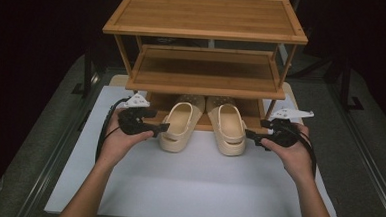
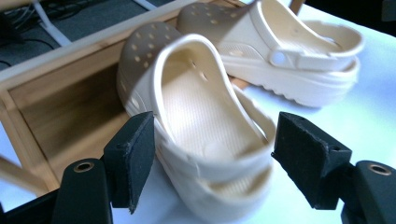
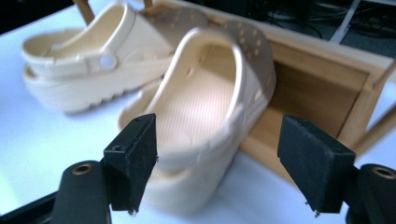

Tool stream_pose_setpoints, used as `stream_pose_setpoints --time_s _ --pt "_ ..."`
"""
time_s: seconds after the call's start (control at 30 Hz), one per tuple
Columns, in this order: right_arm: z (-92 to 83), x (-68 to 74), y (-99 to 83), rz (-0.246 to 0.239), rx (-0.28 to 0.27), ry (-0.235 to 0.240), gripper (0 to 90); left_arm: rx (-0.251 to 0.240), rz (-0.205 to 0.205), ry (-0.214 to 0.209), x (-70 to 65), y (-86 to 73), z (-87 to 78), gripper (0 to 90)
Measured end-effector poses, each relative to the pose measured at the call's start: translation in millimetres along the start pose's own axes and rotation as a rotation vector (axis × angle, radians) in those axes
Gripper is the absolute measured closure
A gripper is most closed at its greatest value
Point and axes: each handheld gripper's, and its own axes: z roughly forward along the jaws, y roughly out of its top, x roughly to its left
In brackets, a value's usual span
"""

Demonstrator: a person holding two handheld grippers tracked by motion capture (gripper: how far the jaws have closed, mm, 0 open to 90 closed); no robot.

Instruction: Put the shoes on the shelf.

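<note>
Shadow under wooden rack point(image 1: 203, 64) hides both clogs' point(image 1: 180, 125) toes.

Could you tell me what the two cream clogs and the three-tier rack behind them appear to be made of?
Cream perforated clogs: probably moulded foam or rubber, matte, one-piece with vent holes. Brown slatted three-tier rack: looks like bamboo or light wood, smooth satin finish, with visible grain lines.

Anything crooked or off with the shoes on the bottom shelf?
Both clogs, the left clog and the right clog, sit only toes-in on the rack's bottom shelf, with their heels hanging out over the white table. No damage visible.
</note>
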Motion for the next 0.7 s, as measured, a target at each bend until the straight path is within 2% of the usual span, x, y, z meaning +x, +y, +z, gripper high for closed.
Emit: stream_pose_setpoints --time_s 0.2,0.37,0.7 --pt "-5.1 5.8 -23.4 -0.002 0.026 0.021 26.8 0.017 0.009 0.012 -5.2 -24.5 -5.3 28.9" --pt "4.3 11.0 -39.9 0.0 0.058 0.046 26.5 0.03 0.009 -0.008 -7.9 -46.3 2.5 29.1" --pt "26.2 15.1 -55.0 -0.012 0.091 0.063 27.9 0.073 -0.001 -0.019 -6.9 -63.5 26.1 29.3"
